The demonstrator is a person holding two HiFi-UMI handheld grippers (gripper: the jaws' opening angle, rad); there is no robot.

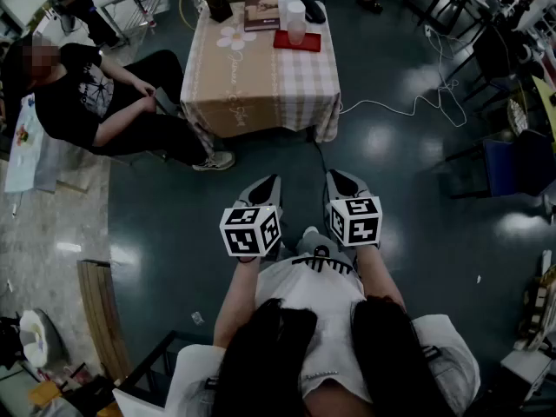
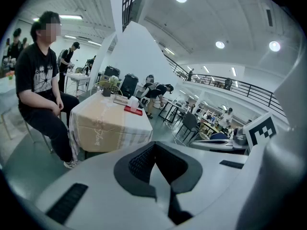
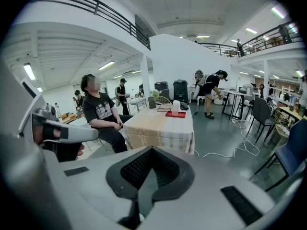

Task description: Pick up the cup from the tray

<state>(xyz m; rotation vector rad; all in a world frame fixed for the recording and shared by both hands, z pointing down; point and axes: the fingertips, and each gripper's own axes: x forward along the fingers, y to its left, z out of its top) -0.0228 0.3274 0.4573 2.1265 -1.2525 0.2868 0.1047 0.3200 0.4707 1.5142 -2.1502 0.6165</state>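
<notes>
The cup (image 1: 295,20) is white and stands upright on a red tray (image 1: 297,42) at the far right corner of the cloth-covered table (image 1: 261,85), and nothing is touching it. Both grippers are way back from it, with open floor between them and the table.

The left gripper (image 1: 265,182) and right gripper (image 1: 340,177) sit side by side, low and close to the holder's body. The forearms reach straight forward and the jaw tips point toward the table. Each gripper's own view shows its jaws pressed together on nothing: the left gripper (image 2: 156,150) is closed with the cup (image 2: 134,102) small and distant past its tips, and it's the same deal for the right gripper (image 3: 151,152), where the cup (image 3: 176,107) sits on the tray (image 3: 176,114).

Only the head view looks down on the tabletop. The gripper views come in from the side instead and show a second-floor railing (image 3: 91,6) overhead. The right gripper view also catches the hand (image 3: 45,133) holding the other gripper. The seated person (image 1: 95,102) beside the table shows in all three views.
</notes>
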